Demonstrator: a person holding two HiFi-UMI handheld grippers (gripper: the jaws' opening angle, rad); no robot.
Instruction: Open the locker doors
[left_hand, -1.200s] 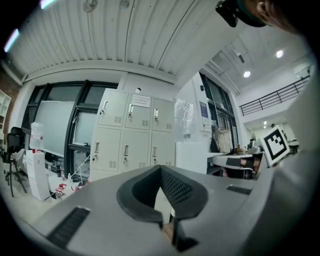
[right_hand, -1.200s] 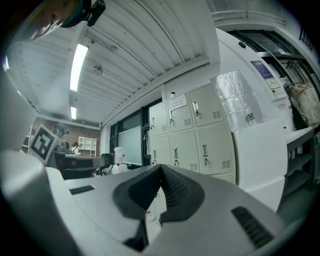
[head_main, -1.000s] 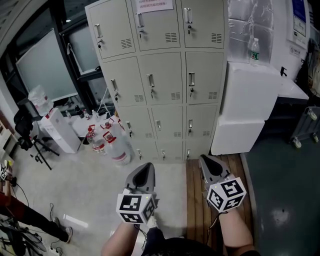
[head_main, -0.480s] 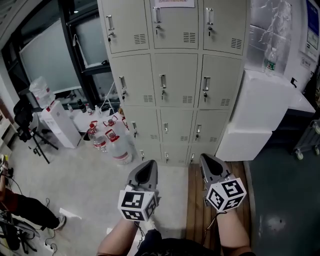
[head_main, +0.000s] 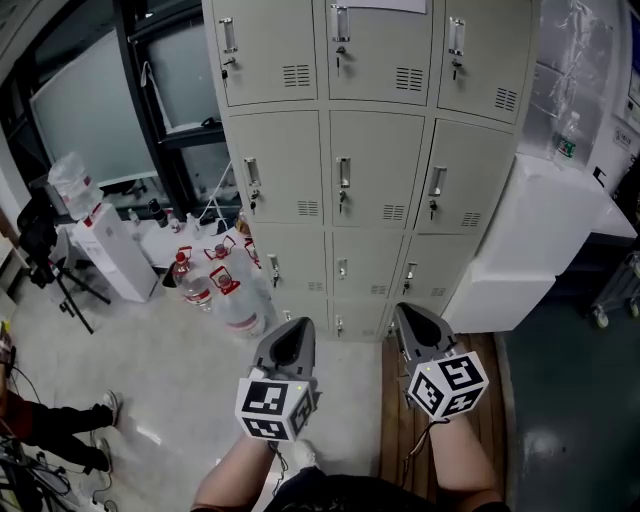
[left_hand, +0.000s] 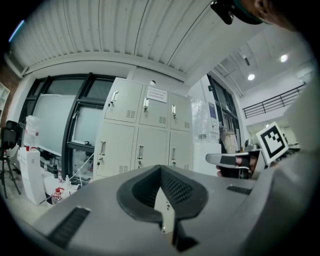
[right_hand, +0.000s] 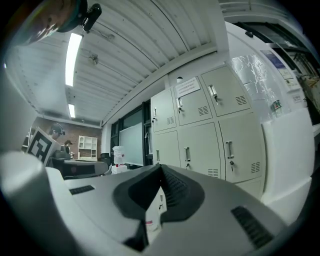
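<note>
A beige metal locker bank (head_main: 380, 170) stands ahead, three columns wide, with every door shut and a small handle and key on each, such as the middle door's handle (head_main: 343, 172). Both grippers are held low and well short of the lockers, pointing at them. My left gripper (head_main: 293, 332) is shut with nothing between its fingers, and so is my right gripper (head_main: 411, 320). The left gripper view shows the lockers (left_hand: 145, 135) far beyond the left gripper's (left_hand: 161, 168) closed tips. The right gripper view shows them (right_hand: 200, 130) above the right gripper's (right_hand: 160, 168) closed tips.
Large water jugs (head_main: 225, 295) stand on the floor at the lockers' left foot, beside a white machine (head_main: 105, 250) and a tripod (head_main: 55, 275). Stacked white boxes (head_main: 530, 230) with a bottle (head_main: 566, 140) on top flank the right side. A person's legs (head_main: 55, 420) show at lower left.
The lockers have grown larger and slid right and down in the head view as the view moved nearer. Both grippers keep their pose. The legs at lower left have shifted.
</note>
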